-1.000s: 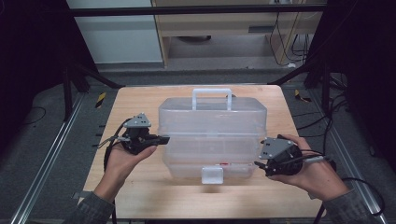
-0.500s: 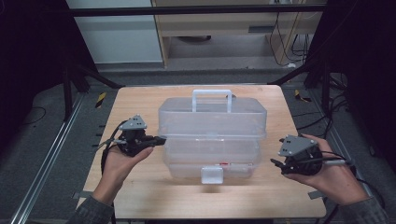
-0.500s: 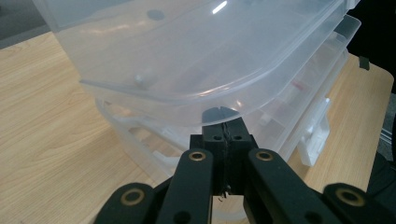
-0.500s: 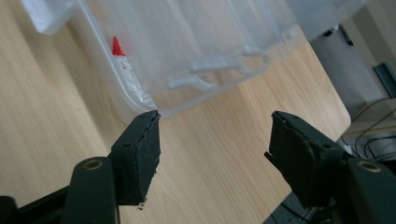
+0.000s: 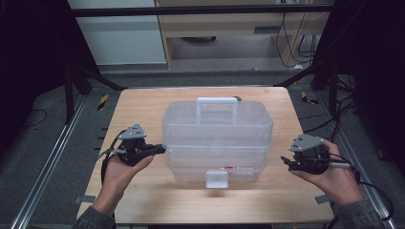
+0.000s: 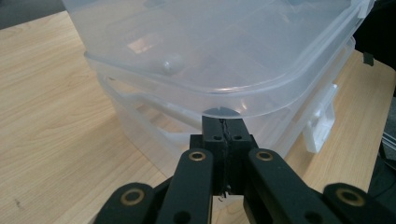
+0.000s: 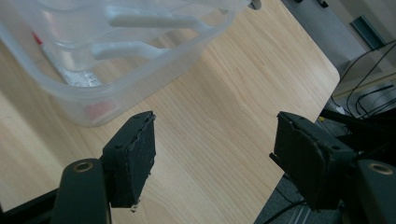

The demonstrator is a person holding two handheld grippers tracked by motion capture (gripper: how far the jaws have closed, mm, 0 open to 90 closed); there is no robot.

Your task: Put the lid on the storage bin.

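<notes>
A clear plastic storage box (image 5: 217,136) with a white handle (image 5: 217,101) and a white front latch (image 5: 216,179) stands in the middle of the wooden table (image 5: 143,107). My left gripper (image 5: 161,148) is shut, its tips pressed against the box's left side just under the lid rim. In the left gripper view the closed jaws (image 6: 223,123) meet the box (image 6: 210,51) below the lid edge, with nothing between them. My right gripper (image 5: 285,161) is held to the right of the box, apart from it. In the right gripper view it (image 7: 215,140) stands open over bare table, with the box (image 7: 116,46) at upper left.
The table's right edge (image 7: 322,70) is close beside my right gripper, with cables on the floor beyond it. A shelf unit (image 5: 229,28) stands behind the table. A strip of bare wood (image 5: 210,205) runs in front of the box.
My right gripper has drawn away from the box's right side, moving toward the table's right edge. The left gripper has stayed at the box's left side.
</notes>
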